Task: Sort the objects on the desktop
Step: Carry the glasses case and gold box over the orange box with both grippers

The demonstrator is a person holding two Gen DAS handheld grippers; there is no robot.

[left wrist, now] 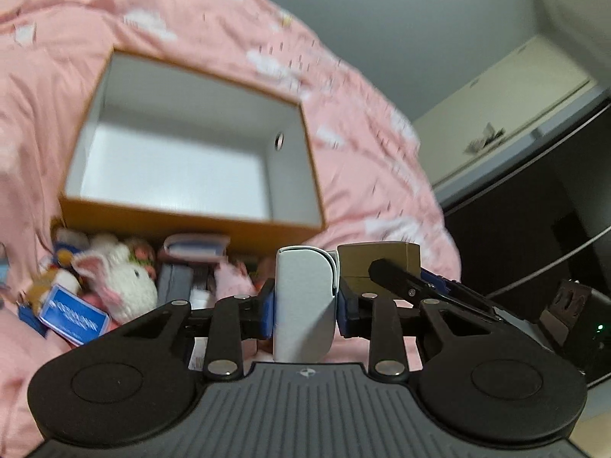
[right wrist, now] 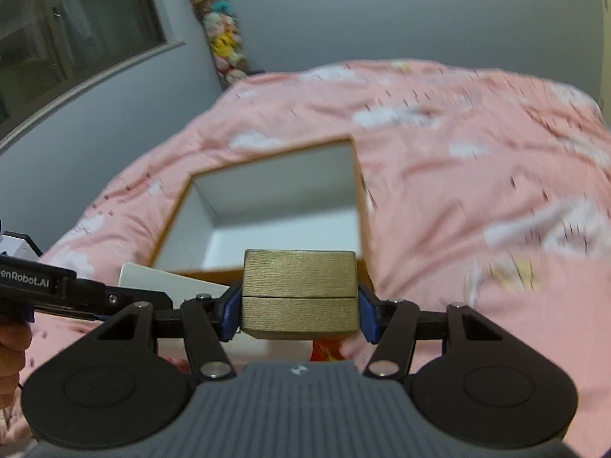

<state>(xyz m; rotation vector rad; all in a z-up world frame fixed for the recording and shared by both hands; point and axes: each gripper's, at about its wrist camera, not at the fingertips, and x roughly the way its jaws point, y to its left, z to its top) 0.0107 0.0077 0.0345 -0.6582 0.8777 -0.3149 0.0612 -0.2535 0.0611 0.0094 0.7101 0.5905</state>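
Gold box ribbed, matt; white case smooth plastic.

Pink quilted bedcover with white cloud print spreads across both views; landmark. Behind its far edge, plain grey wall. Left of the bedcover, dark window with grey frame. At its far left corner, a hanging column of small plush toys against the wall. Right of the bedcover, pale cream cabinet, dark furniture below it.

Pink cloud-print bedspread on bed, grey wall, window left, plush toys hanging in corner, pale cabinet right.
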